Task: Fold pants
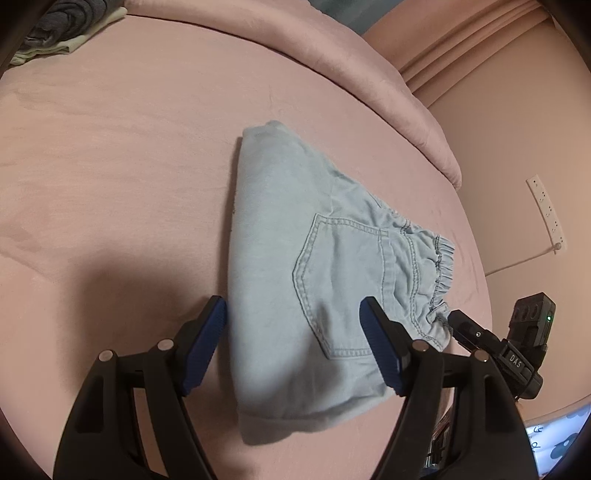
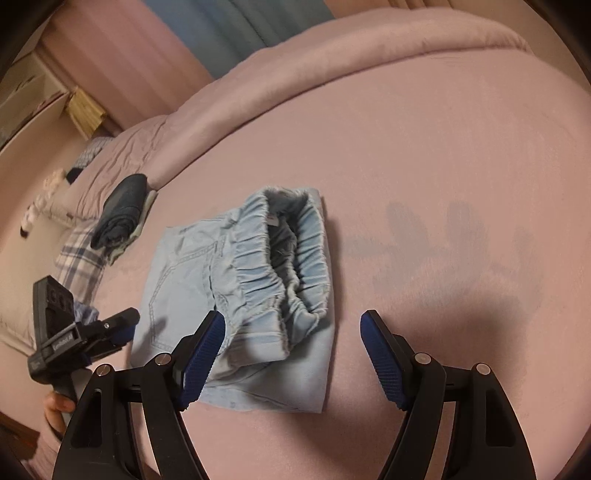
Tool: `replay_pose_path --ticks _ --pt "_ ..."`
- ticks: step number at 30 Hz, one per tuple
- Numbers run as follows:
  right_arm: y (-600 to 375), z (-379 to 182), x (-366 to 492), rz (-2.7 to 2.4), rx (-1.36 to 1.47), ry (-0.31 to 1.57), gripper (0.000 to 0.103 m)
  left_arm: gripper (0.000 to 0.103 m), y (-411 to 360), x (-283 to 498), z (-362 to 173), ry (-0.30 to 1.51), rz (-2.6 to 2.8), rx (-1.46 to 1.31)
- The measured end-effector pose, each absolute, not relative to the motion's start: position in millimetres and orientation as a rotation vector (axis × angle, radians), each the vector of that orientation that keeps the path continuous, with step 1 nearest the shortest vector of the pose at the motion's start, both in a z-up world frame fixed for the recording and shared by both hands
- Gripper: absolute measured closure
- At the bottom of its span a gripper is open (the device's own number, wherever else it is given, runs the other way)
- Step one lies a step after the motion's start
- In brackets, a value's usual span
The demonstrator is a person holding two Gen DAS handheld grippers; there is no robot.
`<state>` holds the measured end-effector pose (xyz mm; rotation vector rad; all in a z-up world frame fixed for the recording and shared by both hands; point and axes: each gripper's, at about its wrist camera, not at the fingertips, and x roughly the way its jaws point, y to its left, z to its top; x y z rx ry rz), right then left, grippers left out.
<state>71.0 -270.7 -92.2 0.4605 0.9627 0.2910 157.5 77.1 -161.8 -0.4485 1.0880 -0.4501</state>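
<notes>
The light blue denim pants (image 1: pixel 306 273) lie folded into a compact stack on the pink bed (image 1: pixel 110 166), back pocket up and elastic waistband to the right. My left gripper (image 1: pixel 293 317) is open, its blue pads straddling the near part of the stack, holding nothing. In the right wrist view the pants (image 2: pixel 240 295) show the open waistband facing me. My right gripper (image 2: pixel 291 332) is open and empty just in front of the waistband corner. The right gripper also shows in the left wrist view (image 1: pixel 480 336), and the left gripper in the right wrist view (image 2: pixel 110 328).
A stack of folded dark and pale clothes (image 2: pixel 122 214) lies at the bed's far left, also in the left wrist view (image 1: pixel 62 29). A rolled pink duvet (image 2: pixel 332 66) runs along the far side. A plaid pillow (image 2: pixel 79 258) lies left. A power strip (image 1: pixel 546 214) hangs on the wall.
</notes>
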Motion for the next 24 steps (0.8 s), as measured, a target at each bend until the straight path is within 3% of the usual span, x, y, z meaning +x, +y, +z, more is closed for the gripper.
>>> replay_pose_path --ticks 21,22,24 --pt "-247 -115 110 0.412 0.504 1.025 0.024 0.031 64 185 -175 1.11 -0.537 -0.44" --pt "-246 -115 111 0.415 0.495 1.024 0.026 0.036 63 185 -174 1.108 -0.54 -0.432" --pt "-240 -113 113 0.408 0.458 1.021 0.043 0.046 62 186 -173 1.108 -0.534 -0.418"
